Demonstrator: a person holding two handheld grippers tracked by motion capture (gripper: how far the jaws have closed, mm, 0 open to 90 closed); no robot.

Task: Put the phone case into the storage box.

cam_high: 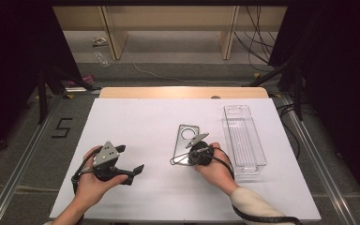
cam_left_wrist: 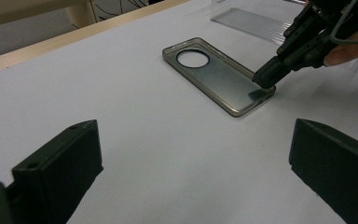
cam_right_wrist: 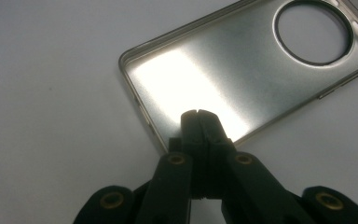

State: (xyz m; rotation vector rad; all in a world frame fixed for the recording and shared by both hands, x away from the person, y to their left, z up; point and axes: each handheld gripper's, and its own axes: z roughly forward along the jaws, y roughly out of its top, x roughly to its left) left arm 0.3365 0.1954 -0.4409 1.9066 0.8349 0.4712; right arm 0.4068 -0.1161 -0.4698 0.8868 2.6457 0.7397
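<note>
A translucent grey phone case (cam_high: 183,139) with a round camera hole lies flat, inside up, on the white table (cam_high: 145,117). My right gripper (cam_high: 187,157) is shut, and its joined tips (cam_right_wrist: 198,114) rest on the case (cam_right_wrist: 223,74) just inside its near short edge. Nothing shows between the jaws. From the left gripper view, the same tip (cam_left_wrist: 264,78) touches the near corner of the case (cam_left_wrist: 214,77). My left gripper (cam_high: 130,158) is held above the table at the left, open and holding nothing (cam_left_wrist: 196,135), pointing toward the case.
A clear plastic tray (cam_high: 243,136) stands lengthwise to the right of the case, and its ribbed side (cam_left_wrist: 256,21) appears in the left gripper view. The table's wooden far edge (cam_high: 183,92) lies beyond. Cables run on the floor at the back right.
</note>
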